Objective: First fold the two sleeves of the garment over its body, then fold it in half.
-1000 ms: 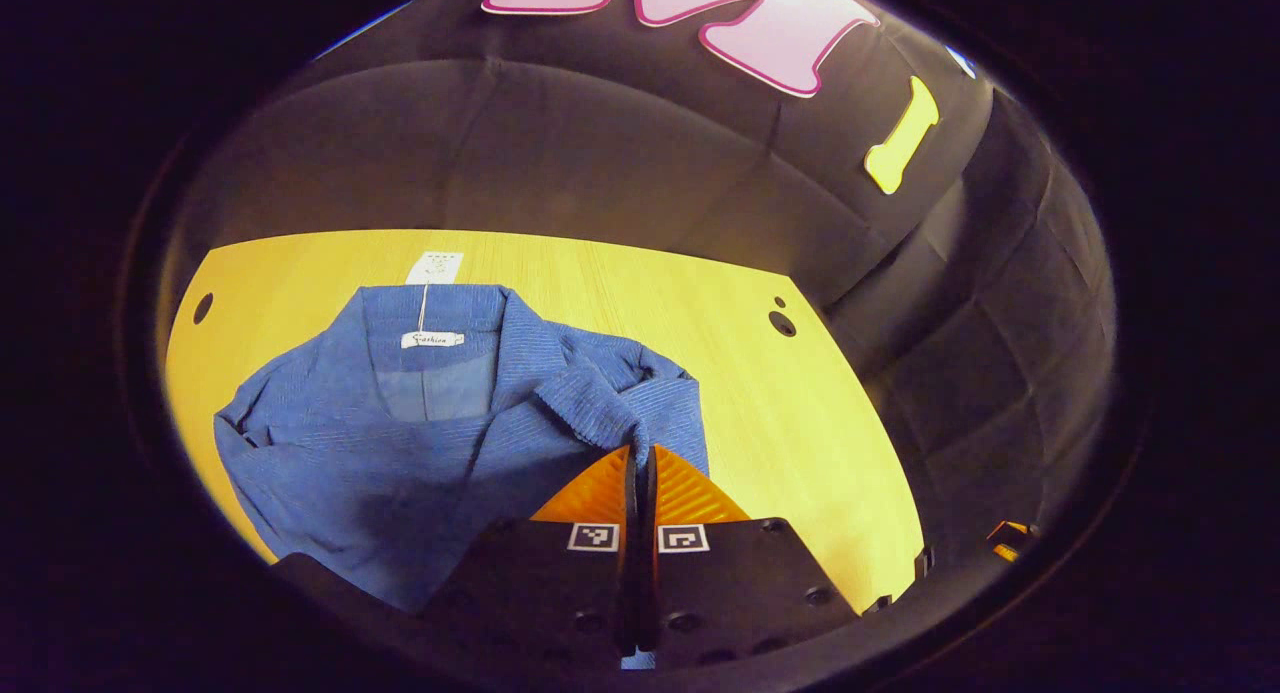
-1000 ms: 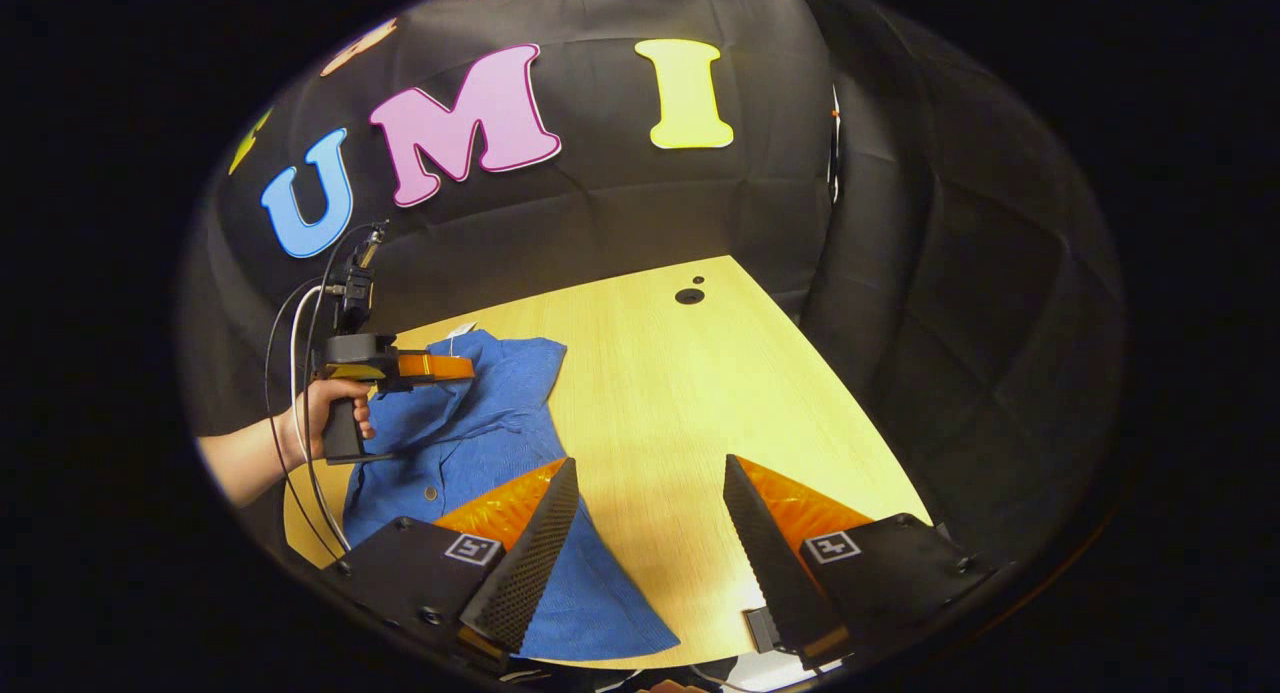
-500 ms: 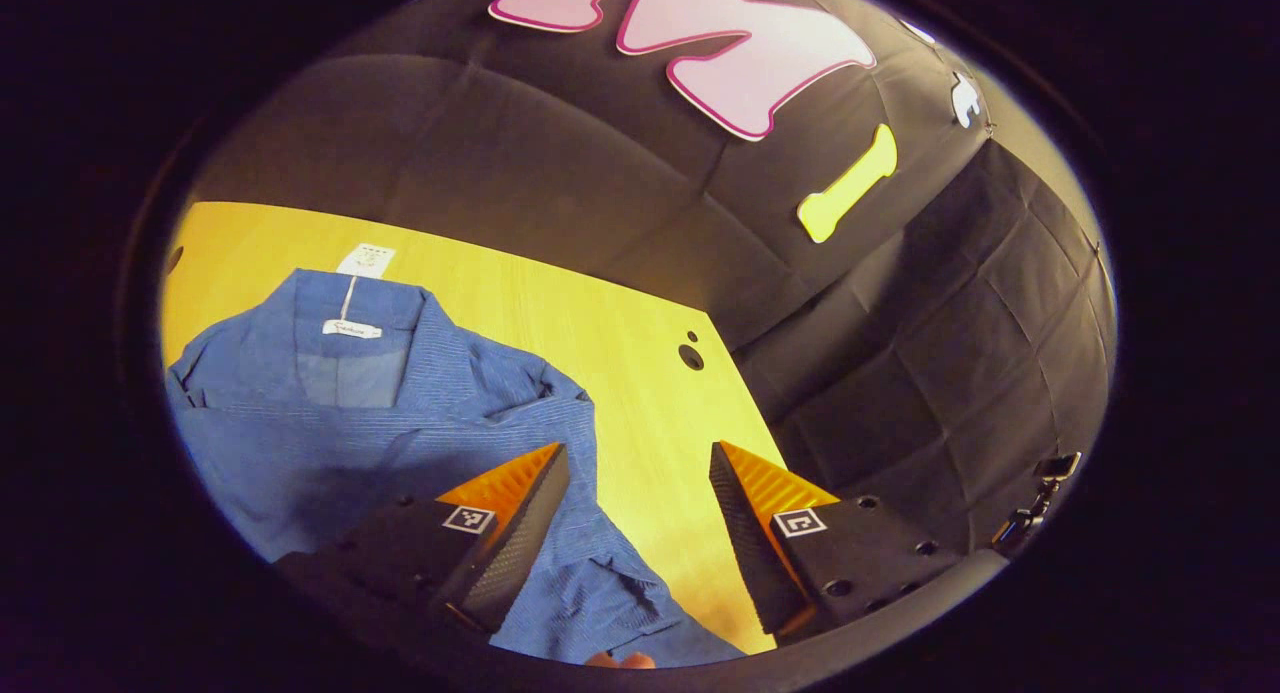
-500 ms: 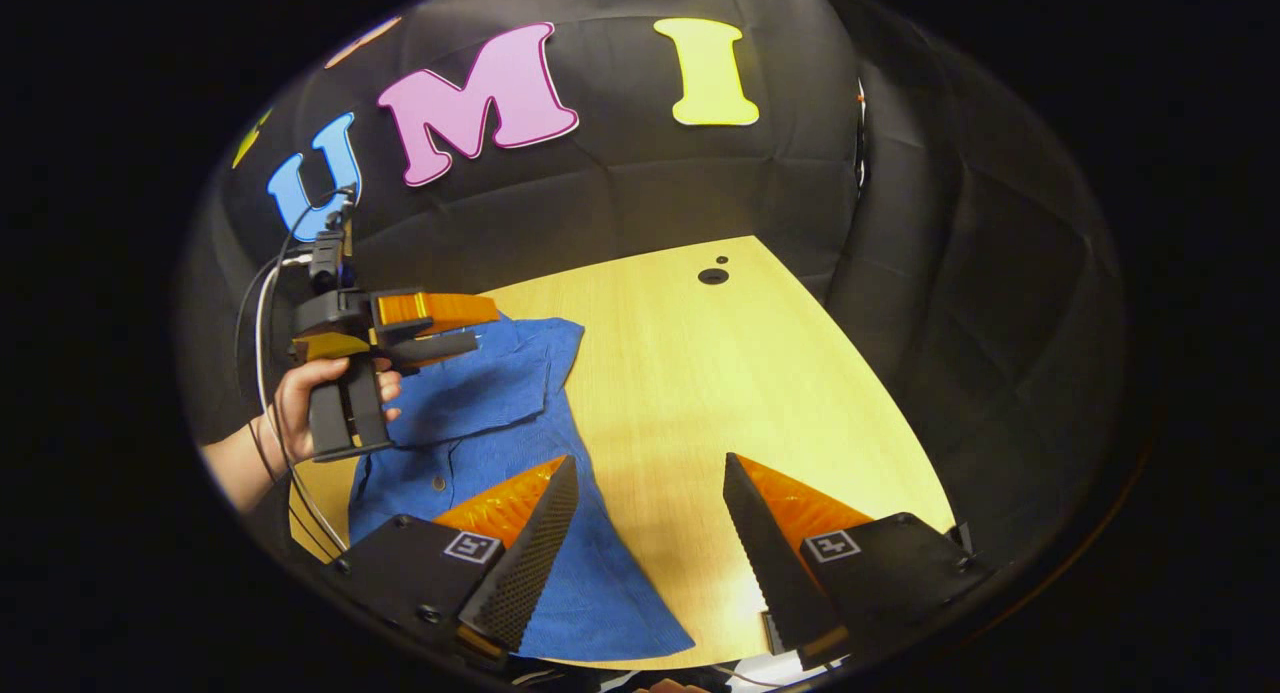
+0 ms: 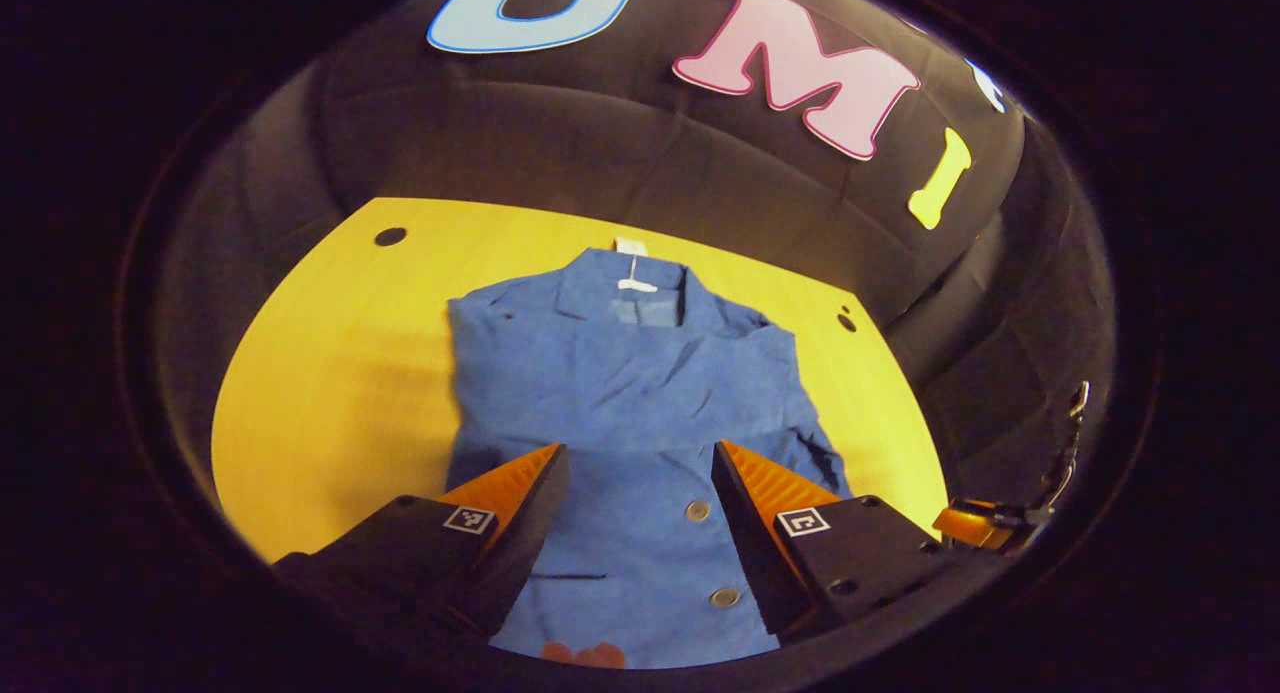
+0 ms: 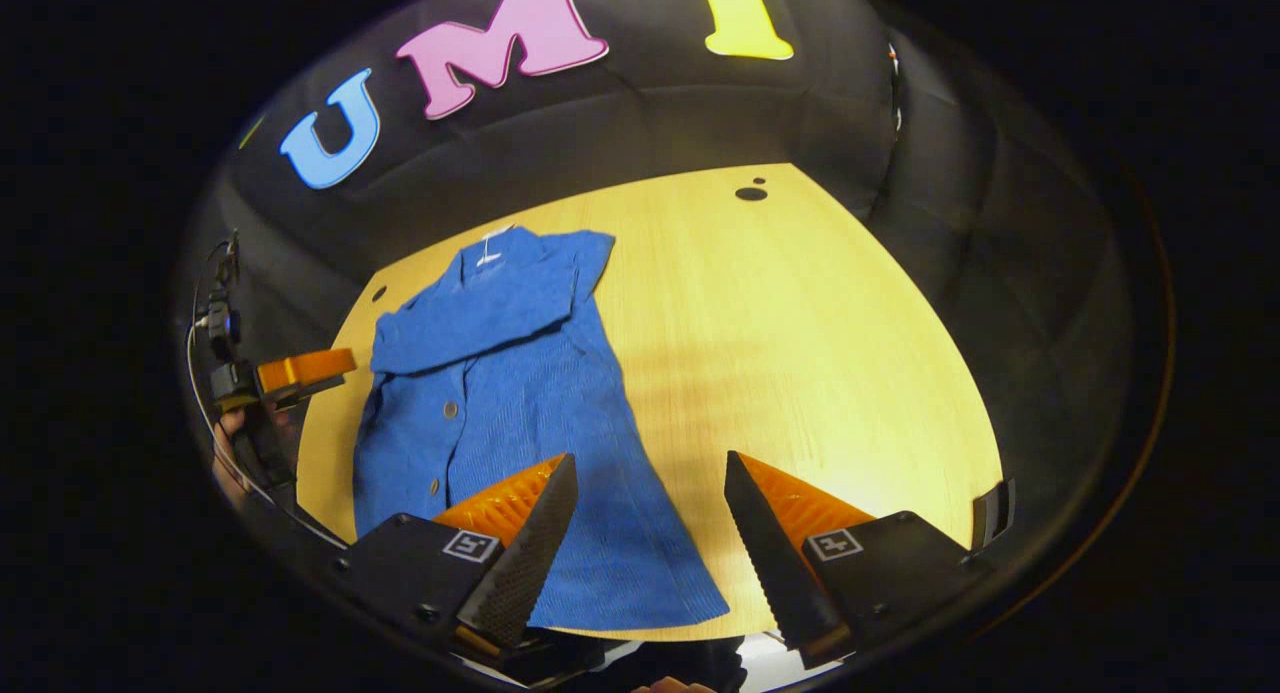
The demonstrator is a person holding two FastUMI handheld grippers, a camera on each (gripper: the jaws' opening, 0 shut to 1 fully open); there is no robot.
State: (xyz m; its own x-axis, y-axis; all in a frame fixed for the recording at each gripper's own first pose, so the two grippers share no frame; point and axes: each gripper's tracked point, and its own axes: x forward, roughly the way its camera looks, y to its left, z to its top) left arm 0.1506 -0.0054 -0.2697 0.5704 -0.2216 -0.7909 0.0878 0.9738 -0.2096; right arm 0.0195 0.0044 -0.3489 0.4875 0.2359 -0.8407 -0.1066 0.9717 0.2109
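The blue shirt (image 5: pixel 620 413) lies flat on the yellow worktop (image 5: pixel 330 373), collar toward 12 o'clock and hem toward 6 o'clock in the left gripper view. Both sleeves appear already laid across the body, so I judge the first step done: in the right gripper view one folded sleeve (image 6: pixel 470 318) crosses the chest as a band, leaving the shirt (image 6: pixel 510 423) a narrow, roughly rectangular shape. That shape suits the remaining half-fold, hem brought up to collar.

My left hand-held gripper (image 5: pixel 635 518) hangs above the lower front of the shirt, its fingers spread wide to either side of the button row (image 5: pixel 697 510). It holds nothing, and I cannot tell whether its tips touch the cloth. It sits over the hem end, where a grasp for the half-fold would start.

My right hand-held gripper (image 6: pixel 645 533) is equally wide open and empty. Its inner finger (image 6: pixel 520 548) overlaps the shirt's right lower edge at 7 o'clock in the picture, and the other finger is over bare worktop (image 6: pixel 800 353). In that view the left hand-held gripper (image 6: pixel 300 370) shows at 9 o'clock, off the shirt's far edge.

I judge the next move to be pinching both hem corners; the loose sleeves could slip as the cloth lifts.
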